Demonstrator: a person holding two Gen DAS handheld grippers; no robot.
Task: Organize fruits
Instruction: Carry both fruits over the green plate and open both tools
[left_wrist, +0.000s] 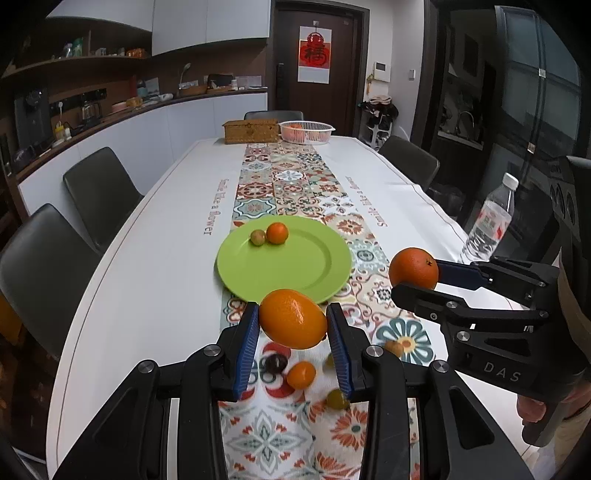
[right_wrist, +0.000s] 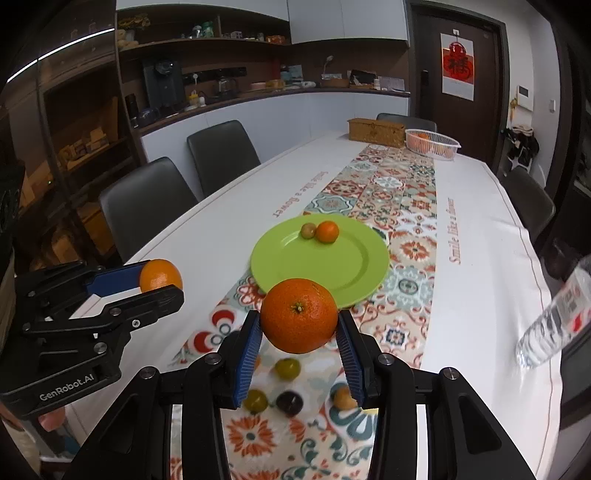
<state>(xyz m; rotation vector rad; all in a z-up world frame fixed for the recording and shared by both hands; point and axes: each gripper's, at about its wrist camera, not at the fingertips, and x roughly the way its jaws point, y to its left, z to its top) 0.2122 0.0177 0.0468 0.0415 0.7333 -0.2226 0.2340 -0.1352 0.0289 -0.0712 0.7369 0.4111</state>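
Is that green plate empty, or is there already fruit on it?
Not empty. The green plate holds two small fruits at its far side: a small orange touching a smaller greenish fruit.

I see a long white counter with a patterned tile-print runner down its middle. A green plate sits on the runner, and nearer me small loose fruits lie on it: a small orange one, two greenish ones, a dark purple one and another orange one. At the far end stand a woven box and, just beside it, a white plastic basket; a clear water bottle stands near the right edge.
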